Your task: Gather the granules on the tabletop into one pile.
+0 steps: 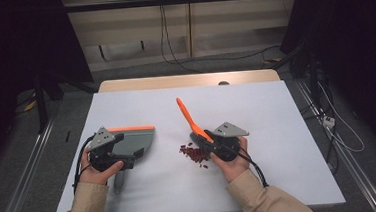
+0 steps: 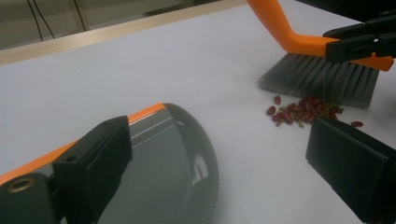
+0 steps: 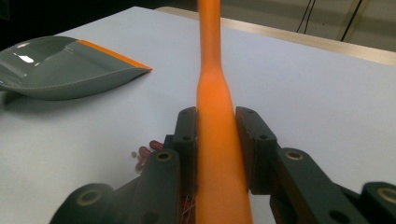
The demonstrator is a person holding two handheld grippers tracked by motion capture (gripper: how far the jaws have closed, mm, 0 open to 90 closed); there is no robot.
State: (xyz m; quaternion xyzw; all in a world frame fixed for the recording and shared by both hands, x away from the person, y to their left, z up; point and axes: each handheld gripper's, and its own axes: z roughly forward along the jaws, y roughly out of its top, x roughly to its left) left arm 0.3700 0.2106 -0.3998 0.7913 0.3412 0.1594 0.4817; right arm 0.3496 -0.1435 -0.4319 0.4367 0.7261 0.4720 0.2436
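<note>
Nearest the high camera, two tan sleeves come in from the bottom edge, each hand holding a gripper over the white table (image 1: 281, 179). The left gripper (image 1: 129, 157) sits at the near left, above a grey dustpan (image 1: 138, 139) with an orange front lip. In the left gripper view its two black jaws stand wide apart with nothing between them; one jaw hangs over the dustpan (image 2: 173, 163), the other over bare table, and the dustpan rests flat beneath.

The right gripper (image 1: 203, 140) sits at the near right. In the right gripper view its jaws are pressed against both sides of the orange handle of a brush (image 3: 212, 135), so it is holding the brush. The handle rises between the jaws and slants up and away toward the far side of the table.

Just left of the right gripper, a small heap of red beans (image 1: 193, 153) lies on the table, between the two grippers and nearer the right one. In the left gripper view the grey bristles of the brush (image 2: 322, 79) hang just behind the beans (image 2: 303, 112), close to them; whether they touch cannot be told. The dustpan lies well apart from the heap.

Farther off, the table's wooden far edge (image 1: 189, 81) shows, then grey floor with cables (image 1: 172, 52) and a pale wall behind.
</note>
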